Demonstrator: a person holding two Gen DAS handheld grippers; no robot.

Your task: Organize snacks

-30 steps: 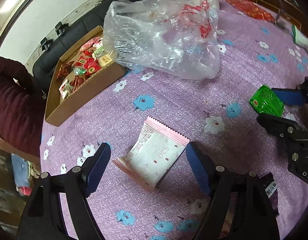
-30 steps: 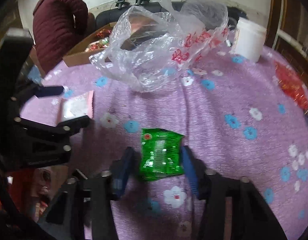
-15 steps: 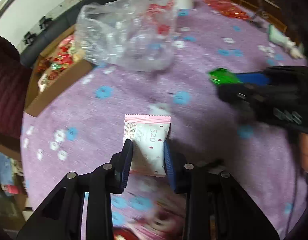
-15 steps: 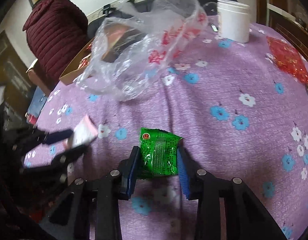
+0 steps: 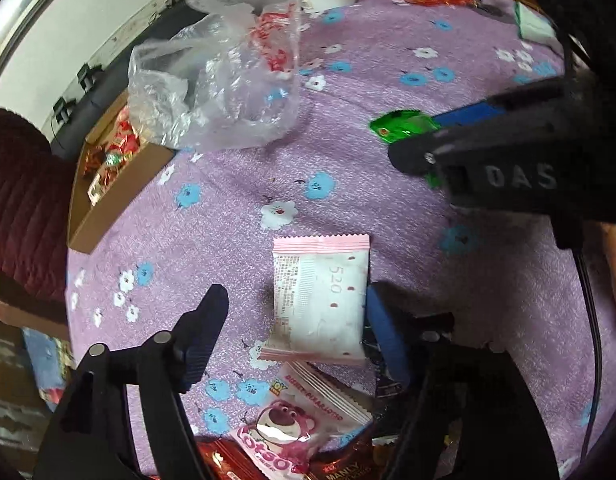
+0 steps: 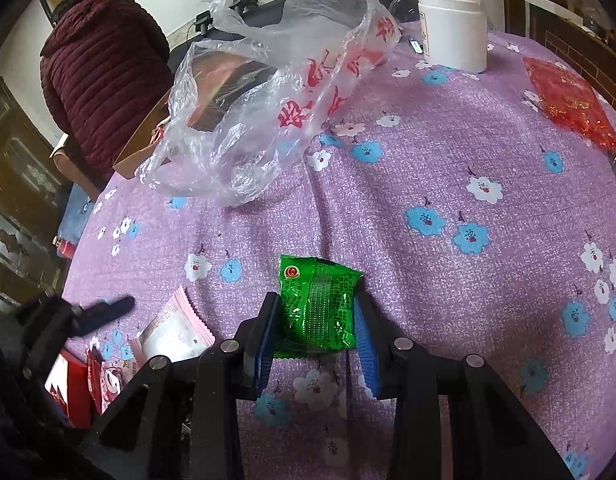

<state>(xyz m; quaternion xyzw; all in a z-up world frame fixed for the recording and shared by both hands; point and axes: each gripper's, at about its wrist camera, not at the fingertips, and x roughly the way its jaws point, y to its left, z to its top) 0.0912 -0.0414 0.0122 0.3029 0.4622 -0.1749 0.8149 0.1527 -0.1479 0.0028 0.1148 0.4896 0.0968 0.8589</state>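
A: Where was the pink and white snack packet (image 5: 319, 300)?

B: It lay flat on the purple flowered cloth (image 6: 427, 184), near the clear plastic bag (image 6: 268, 92). It sat between the fingers of the left gripper (image 5: 298, 328). Those fingers had just been opening. The left one stood clear of it, and the right one looked very close, but I could not tell if it touched.

A: And the green snack packet (image 6: 319, 308)?

B: The right gripper (image 6: 315, 328) squeezed it from both sides, also near the bag.

A: Anything past the bag?

B: A cardboard box of sweets (image 5: 108, 184) and a white tub (image 6: 453, 32).
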